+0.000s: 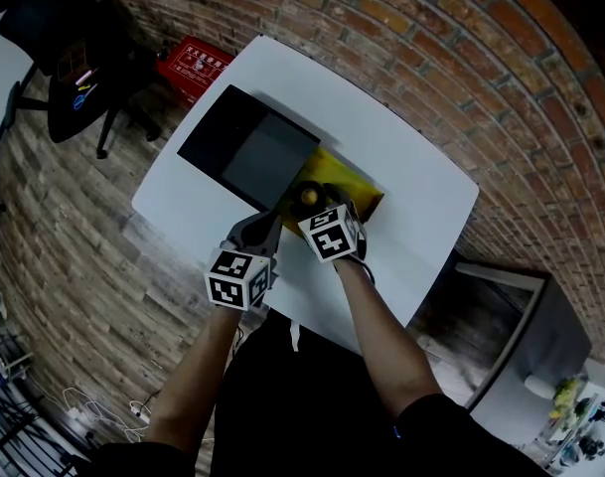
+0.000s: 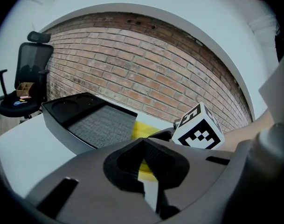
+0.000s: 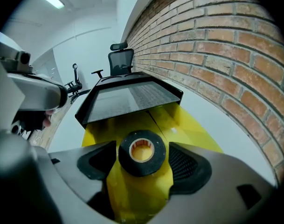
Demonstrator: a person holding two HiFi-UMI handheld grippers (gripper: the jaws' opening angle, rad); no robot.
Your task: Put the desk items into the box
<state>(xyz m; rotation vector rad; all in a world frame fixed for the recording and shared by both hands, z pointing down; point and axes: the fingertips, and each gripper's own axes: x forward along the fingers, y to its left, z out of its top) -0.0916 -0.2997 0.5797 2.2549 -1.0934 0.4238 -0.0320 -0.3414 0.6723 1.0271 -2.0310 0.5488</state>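
A smooth white table (image 1: pixel 411 177) carried a rectangular black box (image 1: pixel 247 147) with a grey woven-looking floor. Beside it lay a glossy yellow folder (image 1: pixel 357 192). Over the folder, the right gripper (image 3: pixel 142 164) clasped a round black tape roll (image 3: pixel 142 153). The left gripper (image 2: pixel 144 160) was empty, its jaws nearly together.

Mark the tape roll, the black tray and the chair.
tape roll (image 3: pixel 153 164), right gripper view, black outer winding.
black tray (image 3: pixel 128 97), right gripper view, bare grey floor.
chair (image 3: pixel 121 62), right gripper view, mesh backrest.
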